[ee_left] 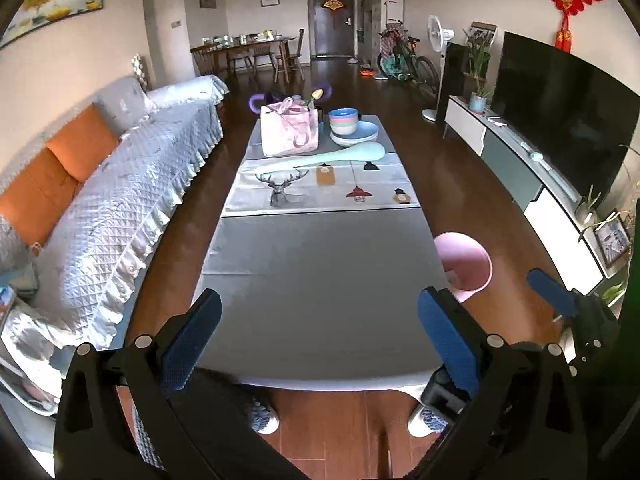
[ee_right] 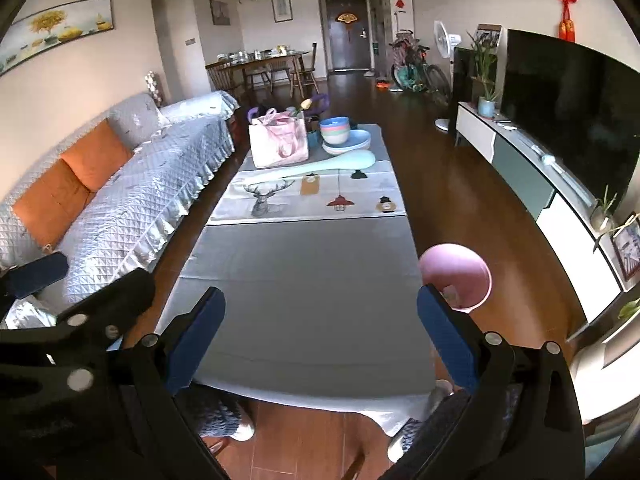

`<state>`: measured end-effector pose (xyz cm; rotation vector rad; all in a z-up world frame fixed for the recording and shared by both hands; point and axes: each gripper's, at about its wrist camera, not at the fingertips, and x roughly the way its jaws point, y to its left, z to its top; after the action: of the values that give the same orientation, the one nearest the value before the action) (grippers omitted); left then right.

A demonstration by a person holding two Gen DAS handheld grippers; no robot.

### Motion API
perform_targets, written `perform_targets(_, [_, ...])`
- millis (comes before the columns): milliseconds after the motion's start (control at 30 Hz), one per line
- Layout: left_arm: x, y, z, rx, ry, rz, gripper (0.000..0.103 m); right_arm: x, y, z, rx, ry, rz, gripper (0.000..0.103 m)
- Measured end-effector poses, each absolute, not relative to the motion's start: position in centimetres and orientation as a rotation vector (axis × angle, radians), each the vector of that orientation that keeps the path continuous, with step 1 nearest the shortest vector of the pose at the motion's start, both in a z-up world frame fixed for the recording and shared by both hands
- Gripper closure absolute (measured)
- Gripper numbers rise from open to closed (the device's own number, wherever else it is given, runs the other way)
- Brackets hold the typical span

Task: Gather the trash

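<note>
A pink waste bin (ee_left: 470, 254) (ee_right: 460, 266) stands on the floor against the right side of the low table (ee_left: 320, 280) (ee_right: 304, 280). A small pale scrap (ee_left: 452, 277) (ee_right: 450, 292) lies inside it. My left gripper (ee_left: 320, 312) hovers open over the table's near end, nothing between its blue pads. My right gripper (ee_right: 320, 308) is open too, beside the left one, with its right finger (ee_right: 444, 328) just in front of the bin. I see no loose trash on the grey cloth.
At the table's far end are a pink tote bag (ee_left: 289, 131), stacked bowls on plates (ee_left: 345, 120) and a long mint spoon-shaped dish (ee_left: 340, 156). A covered sofa (ee_left: 120, 200) runs along the left, a TV cabinet (ee_left: 520, 168) along the right. A person's slippered feet (ee_left: 264, 416) are below.
</note>
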<state>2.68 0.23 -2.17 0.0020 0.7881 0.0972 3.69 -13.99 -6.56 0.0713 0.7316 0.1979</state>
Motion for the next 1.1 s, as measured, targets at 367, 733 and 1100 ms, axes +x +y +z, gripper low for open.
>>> perform_targets(367, [1.7,0.0,-1.8,0.034,0.786,0.073,0.008,2.9,-14.2,-6.5,0.098,0.738,0.236,0.008])
perform_targets(733, [1.2,-0.4,-1.3,0.043,0.763,0.089,0.007,2.6,-14.3,-6.1,0.099,0.738,0.23,0.008])
perform_targets(1100, [1.1,-0.3,-1.5,0.033,0.776,0.088,0.007,2.6,-14.3,-6.0,0.095,0.755,0.221,0.008])
